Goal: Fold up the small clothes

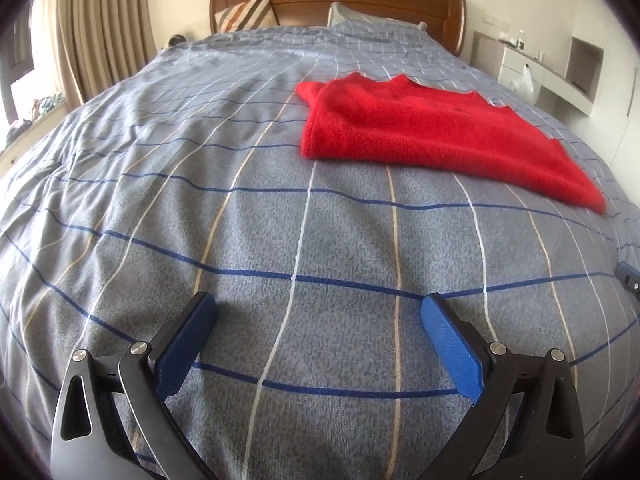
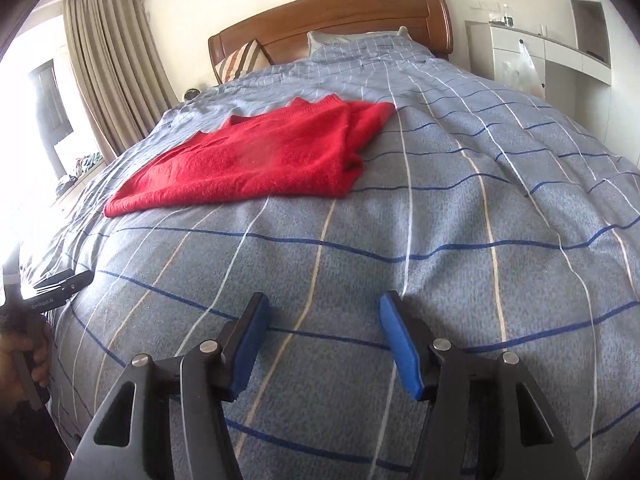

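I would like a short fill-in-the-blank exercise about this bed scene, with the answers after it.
1. The sweater on the bed is ____ in colour.
2. Both tools, left and right, are ____ and hold nothing.
3. The sweater lies on a checked ____.
4. The headboard is made of ____.

Answers: red; open; bedcover; wood

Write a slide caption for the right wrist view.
Open right hand-held gripper hovers over the plaid duvet, short of a partly folded red sweater lying ahead to its left.
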Demonstrator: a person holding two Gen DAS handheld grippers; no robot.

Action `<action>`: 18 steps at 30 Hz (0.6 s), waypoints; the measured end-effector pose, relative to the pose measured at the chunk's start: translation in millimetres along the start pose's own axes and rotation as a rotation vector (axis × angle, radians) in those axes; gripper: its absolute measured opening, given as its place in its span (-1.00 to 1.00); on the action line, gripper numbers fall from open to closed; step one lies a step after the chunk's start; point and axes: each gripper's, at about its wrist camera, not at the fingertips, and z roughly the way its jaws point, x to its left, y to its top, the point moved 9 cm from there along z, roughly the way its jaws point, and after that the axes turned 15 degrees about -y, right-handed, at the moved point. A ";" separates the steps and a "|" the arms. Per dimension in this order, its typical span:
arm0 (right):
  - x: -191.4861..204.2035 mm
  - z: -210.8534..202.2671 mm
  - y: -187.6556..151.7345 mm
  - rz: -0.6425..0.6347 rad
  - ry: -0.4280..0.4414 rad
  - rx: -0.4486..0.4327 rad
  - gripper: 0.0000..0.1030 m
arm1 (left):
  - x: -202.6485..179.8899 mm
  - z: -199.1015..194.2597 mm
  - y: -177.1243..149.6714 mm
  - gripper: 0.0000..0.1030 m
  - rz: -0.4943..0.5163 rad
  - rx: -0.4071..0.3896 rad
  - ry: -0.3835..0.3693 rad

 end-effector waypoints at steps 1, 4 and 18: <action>-0.5 -0.1 -0.7 0.002 0.004 0.000 0.13 | -0.1 0.1 -0.6 0.98 0.001 0.000 -0.001; -0.4 -0.1 -1.6 0.005 0.007 -0.005 0.13 | -0.2 -0.5 -1.5 0.99 0.003 -0.005 0.000; -1.2 -1.8 -3.0 0.011 0.005 -0.014 0.13 | -0.3 -2.8 -3.2 0.99 0.006 -0.013 0.005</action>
